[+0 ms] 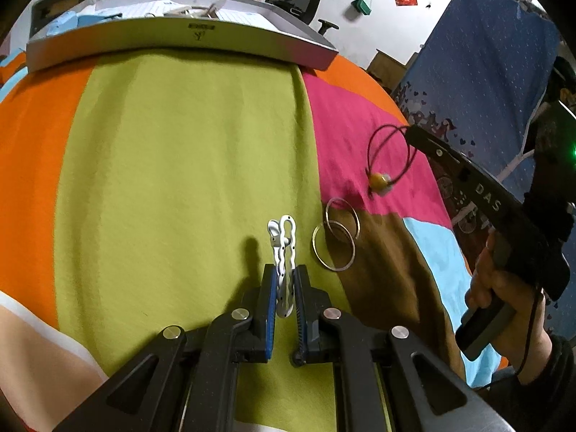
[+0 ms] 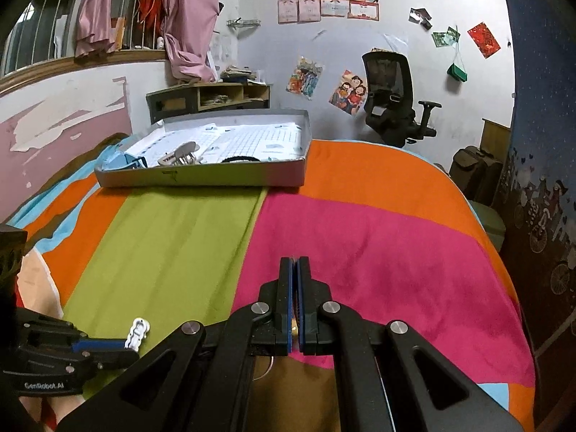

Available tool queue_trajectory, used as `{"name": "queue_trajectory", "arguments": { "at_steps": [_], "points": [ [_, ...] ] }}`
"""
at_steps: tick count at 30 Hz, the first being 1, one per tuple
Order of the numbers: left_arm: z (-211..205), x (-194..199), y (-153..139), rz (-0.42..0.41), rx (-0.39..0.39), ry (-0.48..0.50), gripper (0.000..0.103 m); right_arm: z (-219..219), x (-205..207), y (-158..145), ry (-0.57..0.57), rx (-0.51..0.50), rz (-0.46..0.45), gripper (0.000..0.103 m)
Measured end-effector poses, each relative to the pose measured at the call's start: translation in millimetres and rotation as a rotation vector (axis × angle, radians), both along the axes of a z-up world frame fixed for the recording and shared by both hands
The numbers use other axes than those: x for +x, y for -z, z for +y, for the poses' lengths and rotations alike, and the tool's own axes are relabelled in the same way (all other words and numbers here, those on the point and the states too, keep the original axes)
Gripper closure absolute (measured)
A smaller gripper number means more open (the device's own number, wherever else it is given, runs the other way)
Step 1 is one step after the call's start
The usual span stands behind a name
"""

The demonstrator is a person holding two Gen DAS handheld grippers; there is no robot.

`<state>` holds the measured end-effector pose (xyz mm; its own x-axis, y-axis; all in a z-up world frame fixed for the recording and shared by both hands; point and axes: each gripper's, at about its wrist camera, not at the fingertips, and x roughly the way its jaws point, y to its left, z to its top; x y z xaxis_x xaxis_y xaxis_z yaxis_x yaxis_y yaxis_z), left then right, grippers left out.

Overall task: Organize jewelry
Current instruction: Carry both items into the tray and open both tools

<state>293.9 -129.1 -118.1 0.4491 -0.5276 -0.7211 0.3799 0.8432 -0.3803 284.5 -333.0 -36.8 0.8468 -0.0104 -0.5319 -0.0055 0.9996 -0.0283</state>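
My left gripper (image 1: 285,280) pinches one silver clip (image 1: 283,252) above the green stripe of the cloth (image 1: 180,162), its long axis running straight ahead toward the tray (image 1: 180,39). My right gripper (image 2: 295,270) is pressed together on one cord (image 1: 381,144), whose yellow bead (image 1: 379,181) hangs over the pink stripe. Two rings (image 1: 336,234) lie overlapping just right of the clip. Only the left view shows the rings and bead; only the right view shows inside the tray.
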Motion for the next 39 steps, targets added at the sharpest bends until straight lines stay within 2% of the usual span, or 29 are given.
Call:
{"name": "queue_trajectory", "arguments": {
  "at_steps": [5,10,16,19,22,25,29,31,33,39],
  "points": [
    [4,9,-19,-0.048,-0.012,-0.026,0.093,3,1,-12,-0.015,0.007,-0.044,0.1],
    [14,34,-58,-0.13,-0.011,-0.065,0.093,4,22,-46,-0.033,0.049,-0.143,0.1],
    [30,89,-114,-0.255,-0.017,-0.163,0.093,10,67,-77,-0.086,0.061,-0.245,0.1],
    [34,120,-126,-0.285,-0.003,-0.205,0.093,14,96,-78,-0.109,0.075,-0.251,0.1],
    [35,151,-126,-0.272,0.002,-0.237,0.093,20,127,-72,-0.12,0.086,-0.253,0.1],
    [39,177,-118,-0.233,0.013,-0.266,0.093,18,147,-57,-0.103,0.179,-0.257,0.1],
    [44,197,-102,-0.18,0.036,-0.303,0.093,25,161,-27,-0.119,0.159,-0.198,0.1],
    [44,205,-94,-0.152,0.053,-0.318,0.093,23,166,-18,-0.117,0.176,-0.178,0.1],
    [44,205,-90,-0.154,0.038,-0.33,0.093,21,168,-11,-0.106,0.176,-0.155,0.1],
    [37,203,-88,-0.139,0.102,-0.356,0.093,12,168,-3,-0.06,0.179,-0.12,0.1]
  ]
}}
